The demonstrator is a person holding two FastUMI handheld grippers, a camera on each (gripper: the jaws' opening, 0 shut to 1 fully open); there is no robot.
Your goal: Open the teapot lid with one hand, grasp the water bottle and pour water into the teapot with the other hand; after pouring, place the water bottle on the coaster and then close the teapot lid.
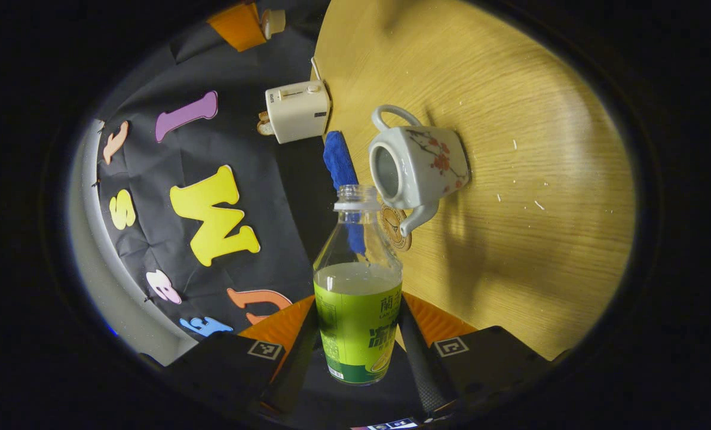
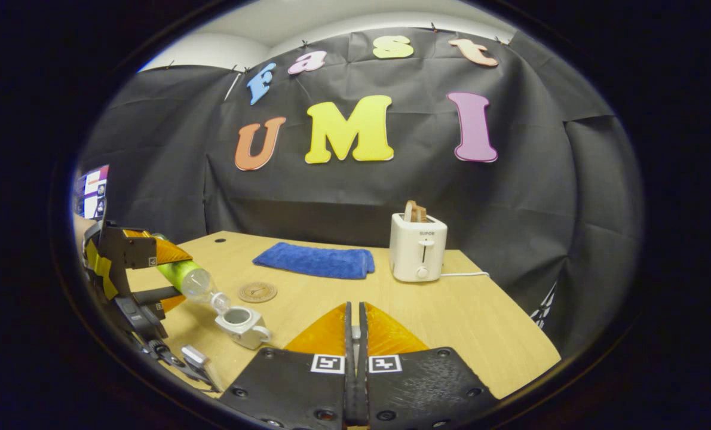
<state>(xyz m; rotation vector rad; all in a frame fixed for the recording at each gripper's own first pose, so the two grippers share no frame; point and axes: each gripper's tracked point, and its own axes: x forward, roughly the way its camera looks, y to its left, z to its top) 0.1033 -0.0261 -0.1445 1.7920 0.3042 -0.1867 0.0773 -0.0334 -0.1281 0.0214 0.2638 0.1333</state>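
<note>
My left gripper (image 1: 358,304) is shut on a clear water bottle (image 1: 358,310) with a green label, uncapped and about half full. The white flowered teapot (image 1: 418,164) stands on the table with its top uncovered. In the right gripper view the left gripper (image 2: 146,275) holds the bottle (image 2: 188,276) tilted, its mouth just above the opening of the teapot (image 2: 243,322). A round wooden coaster (image 2: 257,292) lies just behind the pot. My right gripper (image 2: 355,307) hovers over the table's middle, its fingers pressed on a thin pale sliver, the teapot lid; the rest of the lid is hidden.
A folded blue towel (image 2: 313,261) lies at the back of the wooden table (image 2: 463,310). A white toaster (image 2: 418,248) with bread in it stands at the back right, its cord running toward the right edge. A small clip-like device (image 2: 194,358) lies at the near left.
</note>
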